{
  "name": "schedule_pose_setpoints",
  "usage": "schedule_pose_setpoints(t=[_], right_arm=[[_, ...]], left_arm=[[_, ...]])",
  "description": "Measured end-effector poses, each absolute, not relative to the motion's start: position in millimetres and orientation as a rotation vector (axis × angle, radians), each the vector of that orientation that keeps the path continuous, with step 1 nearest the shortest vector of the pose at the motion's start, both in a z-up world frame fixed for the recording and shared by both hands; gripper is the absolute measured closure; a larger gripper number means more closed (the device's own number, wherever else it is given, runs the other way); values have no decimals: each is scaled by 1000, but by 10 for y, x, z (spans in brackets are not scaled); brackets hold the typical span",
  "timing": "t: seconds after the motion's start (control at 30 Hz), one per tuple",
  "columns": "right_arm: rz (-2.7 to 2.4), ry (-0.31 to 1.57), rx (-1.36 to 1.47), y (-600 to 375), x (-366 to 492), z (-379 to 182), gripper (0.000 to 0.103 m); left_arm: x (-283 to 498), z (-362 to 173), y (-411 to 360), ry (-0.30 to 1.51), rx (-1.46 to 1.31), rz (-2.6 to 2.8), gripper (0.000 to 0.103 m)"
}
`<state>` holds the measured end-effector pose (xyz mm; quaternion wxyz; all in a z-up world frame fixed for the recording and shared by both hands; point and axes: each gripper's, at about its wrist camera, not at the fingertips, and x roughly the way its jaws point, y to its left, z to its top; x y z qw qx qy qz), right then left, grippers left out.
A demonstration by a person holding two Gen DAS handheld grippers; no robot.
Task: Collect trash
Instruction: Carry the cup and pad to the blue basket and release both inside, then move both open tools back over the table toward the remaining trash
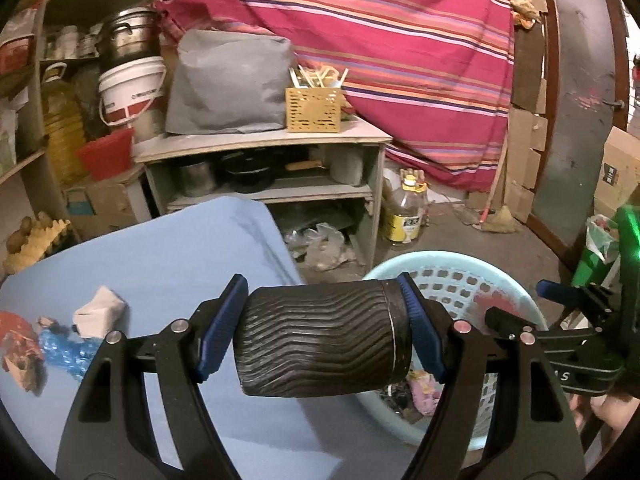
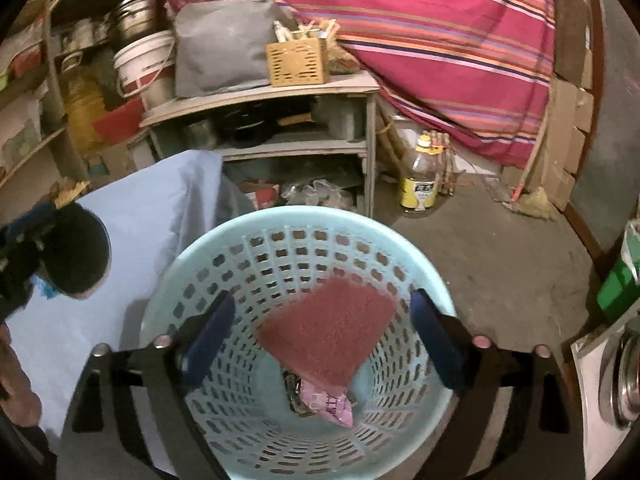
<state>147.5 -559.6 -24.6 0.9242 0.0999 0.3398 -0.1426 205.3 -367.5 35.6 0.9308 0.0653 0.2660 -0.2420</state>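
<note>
Gripping a black ribbed paper cup point(image 1: 320, 340) sideways between its blue pads, the left gripper point(image 1: 322, 332) hangs at the blue table's point(image 1: 168, 264) edge, just beside the pale blue laundry basket point(image 2: 224, 236). Over the basket, the right gripper point(image 2: 320, 340) is spread wide and empty above a red scouring pad point(image 2: 328, 328) and pink wrapper point(image 2: 328, 404). Best to carry the cup fully over the rim before letting go; crumpled tissue point(image 1: 100, 310) and wrappers point(image 1: 60, 344) wait on the table.

The cup point(image 1: 324, 340) lies crosswise between the fingers of the left claw point(image 1: 324, 336), over the table point(image 1: 168, 264) edge. The basket point(image 2: 200, 248) stands on the floor right of the table, directly below the right claw point(image 2: 324, 340). Wrappers point(image 1: 60, 344) lie on the table left of the left claw. A shelf point(image 1: 260, 142) stands behind.
</note>
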Motion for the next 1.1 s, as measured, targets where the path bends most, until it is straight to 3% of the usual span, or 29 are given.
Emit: schedule_pose_setpoints(t=[0.53, 0.57, 0.67, 0.7, 1.1], right_arm=[[-463, 700, 257, -6052, 1186, -291, 15], [-469, 700, 267, -6075, 1170, -296, 15], [-477, 696, 287, -6125, 1148, -301, 15], [-479, 693, 291, -6130, 1143, -294, 15], [-425, 682, 250, -5644, 1431, -189, 7]], left_arm=[[2098, 175, -4213, 611, 129, -587, 29], [2102, 189, -4236, 615, 126, -597, 28], [2095, 261, -4273, 599, 136, -587, 10], [2082, 294, -4261, 582, 137, -582, 9], [2177, 373, -3165, 579, 114, -433, 5]])
